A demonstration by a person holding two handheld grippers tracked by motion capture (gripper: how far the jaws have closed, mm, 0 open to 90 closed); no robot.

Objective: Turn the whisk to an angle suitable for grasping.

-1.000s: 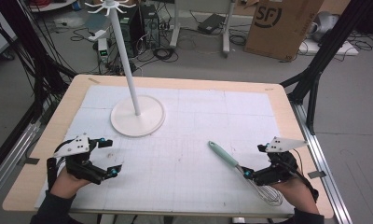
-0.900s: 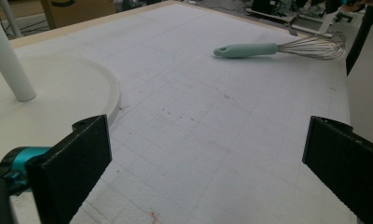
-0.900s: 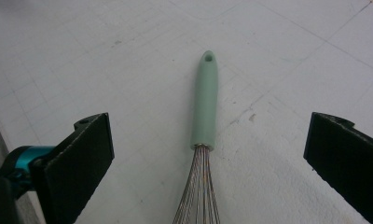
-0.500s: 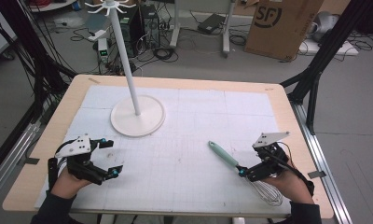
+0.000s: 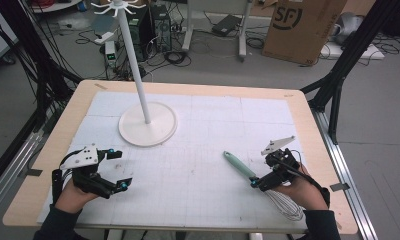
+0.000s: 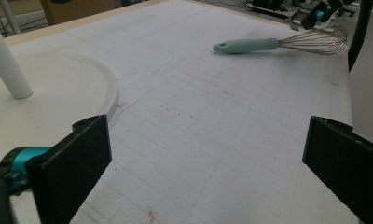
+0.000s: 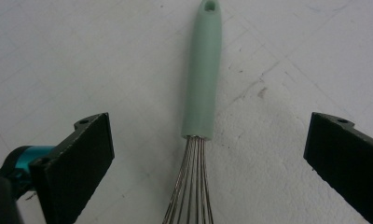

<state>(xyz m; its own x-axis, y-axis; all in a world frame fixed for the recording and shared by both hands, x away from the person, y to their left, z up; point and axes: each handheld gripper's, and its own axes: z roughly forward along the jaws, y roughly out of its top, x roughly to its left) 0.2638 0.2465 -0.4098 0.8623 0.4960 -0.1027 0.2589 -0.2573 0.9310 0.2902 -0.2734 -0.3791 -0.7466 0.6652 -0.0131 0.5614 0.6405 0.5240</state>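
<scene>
The whisk (image 7: 202, 79) lay flat on the counter (image 5: 198, 95), not yet gripped: the right gripper (image 5: 266, 178) hovered over where handle meets wires, jaws wide apart on either side. The grasp and lift remained, seemingly toward the white stand (image 5: 147, 125); the left gripper (image 5: 117, 170) waited open, well apart.

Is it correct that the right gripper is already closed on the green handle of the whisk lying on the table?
Not quite. The right gripper is open, its jaws wide on either side of the whisk, as the right gripper view shows. The whisk does lie on the table.
</scene>
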